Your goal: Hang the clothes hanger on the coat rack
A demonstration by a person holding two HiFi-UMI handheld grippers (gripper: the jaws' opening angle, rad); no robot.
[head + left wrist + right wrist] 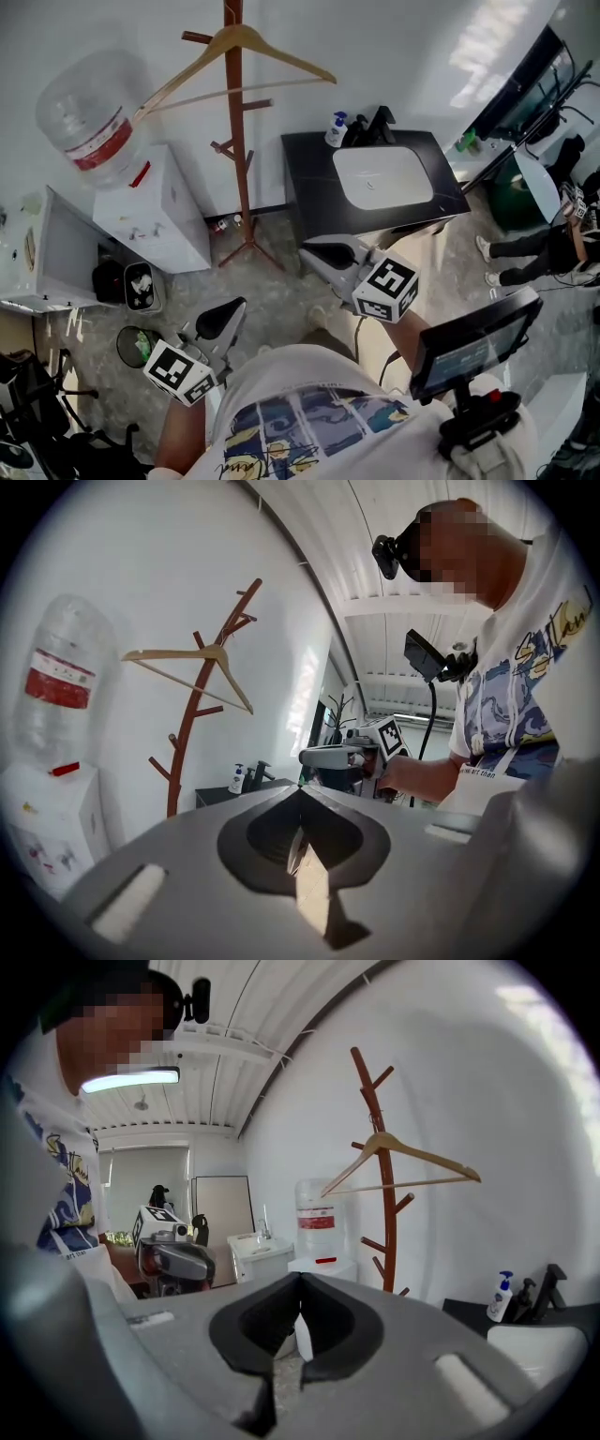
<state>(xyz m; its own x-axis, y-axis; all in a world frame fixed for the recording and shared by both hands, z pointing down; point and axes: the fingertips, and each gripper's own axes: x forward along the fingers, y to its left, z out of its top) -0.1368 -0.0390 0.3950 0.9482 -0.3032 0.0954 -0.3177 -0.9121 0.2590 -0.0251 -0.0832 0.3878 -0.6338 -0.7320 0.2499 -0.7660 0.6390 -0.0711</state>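
Observation:
A wooden clothes hanger (246, 42) hangs by its hook on an upper peg of the brown coat rack (240, 141), well away from both grippers. It also shows in the left gripper view as hanger (202, 663) on rack (192, 724), and in the right gripper view as hanger (394, 1152) on rack (384, 1204). My left gripper (230, 314) is low and close to my body, shut, with nothing in it (300, 791). My right gripper (319, 251) is in front of my chest, also shut and empty (300, 1277).
A water dispenser (150, 211) with a big bottle (98, 127) stands left of the rack. To the rack's right is a black counter (309, 187) with a white sink and a soap bottle (336, 129). A small bin (141, 286) sits on the floor. Another person (553, 244) is at far right.

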